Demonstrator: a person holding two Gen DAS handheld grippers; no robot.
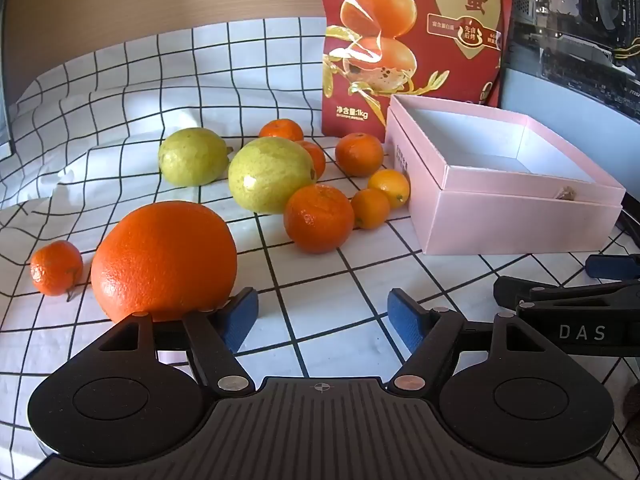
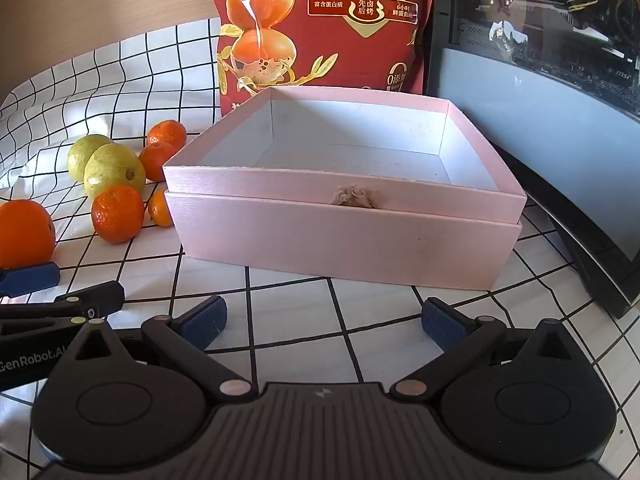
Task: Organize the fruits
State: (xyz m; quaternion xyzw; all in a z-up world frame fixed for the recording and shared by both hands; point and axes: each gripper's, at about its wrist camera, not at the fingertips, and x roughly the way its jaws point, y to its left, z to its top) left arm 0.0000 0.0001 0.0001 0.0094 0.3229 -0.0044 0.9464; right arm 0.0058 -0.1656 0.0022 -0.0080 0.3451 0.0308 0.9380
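White cloth [image 1: 328, 300] with a black grid covers the table, rumpled toward the back, with a wood-toned wall behind it. At the back stands a red bag [image 1: 412, 40] printed with orange egg pictures, large Chinese characters and "1kg" near its bottom. Right of it sits a dark computer case [image 2: 560, 60] with a glass side.

The left gripper [image 1: 322, 316] has its blue pads [image 1: 240, 320] wide apart over bare cloth, holding nothing. The right gripper [image 2: 322, 320] shows "DAS" on its arm in the left view; its jaws are also spread wide and empty. In the right view the left tool reads what looks like "GenRobot.AI", cut off at the edge.

The big orange [image 1: 164, 260] lies just beyond the left pad of the left gripper, apparently touching its linkage, outside the jaws. A small mandarin [image 1: 56, 267] sits just left of it. Farther back lie two green fruits [image 1: 272, 174], four more mandarins [image 1: 319, 218] and two small yellow-orange ones [image 1: 389, 188] beside the box.

The pink box [image 2: 344, 236] is open, white inside and empty, with a small tan knot on its front wall. It sits straight ahead of the right gripper, near its jaws.
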